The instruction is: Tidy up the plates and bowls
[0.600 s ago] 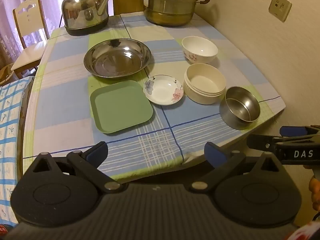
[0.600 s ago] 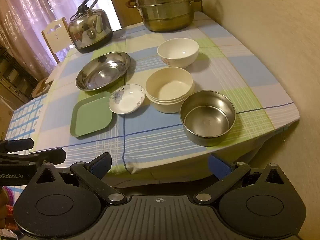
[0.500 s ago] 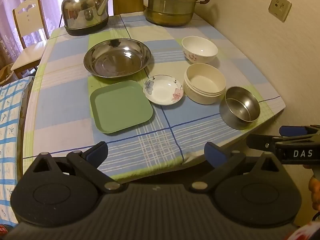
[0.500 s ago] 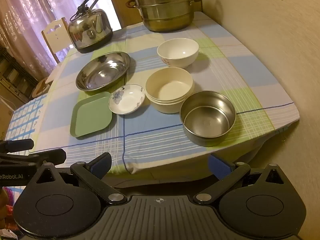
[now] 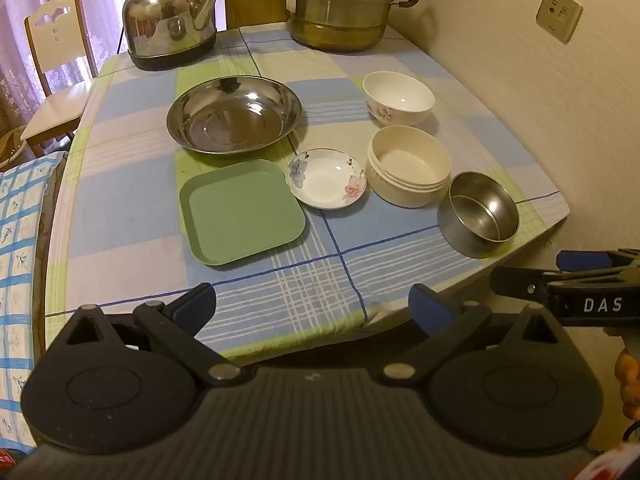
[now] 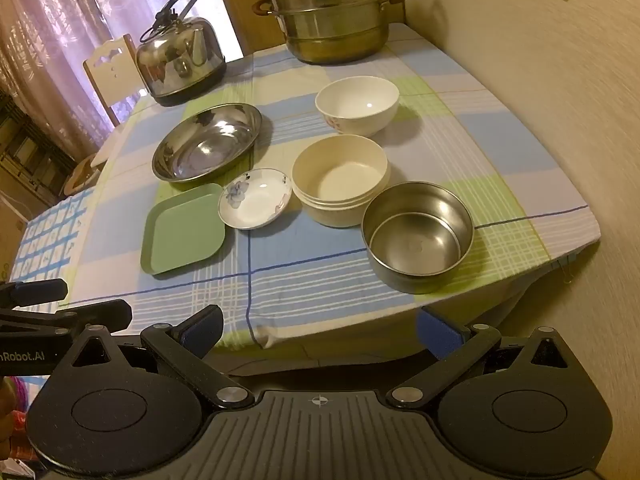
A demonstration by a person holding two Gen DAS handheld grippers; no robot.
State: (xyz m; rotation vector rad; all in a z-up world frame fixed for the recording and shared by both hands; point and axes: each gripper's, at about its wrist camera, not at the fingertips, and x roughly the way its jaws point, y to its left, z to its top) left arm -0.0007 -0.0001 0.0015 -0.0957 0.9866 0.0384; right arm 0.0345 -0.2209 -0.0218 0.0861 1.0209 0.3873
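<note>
Well beyond both spread grippers [image 5: 312, 304] [image 6: 320, 328], dishes [image 5: 326, 178].

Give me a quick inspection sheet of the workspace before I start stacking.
Surface: table under a checked cloth, dishes spread singly.
Job's things: steel plate, green square plate, flowered saucer, white bowl, cream bowl, steel bowl near the front right corner.
Clutter: kettle and steamer pot at the far edge.
Grippers: left claw and right claw open, short of the table, holding nothing.
Cables: kettle cord, down the far edge.
Surroundings: chair, wall socket.
</note>
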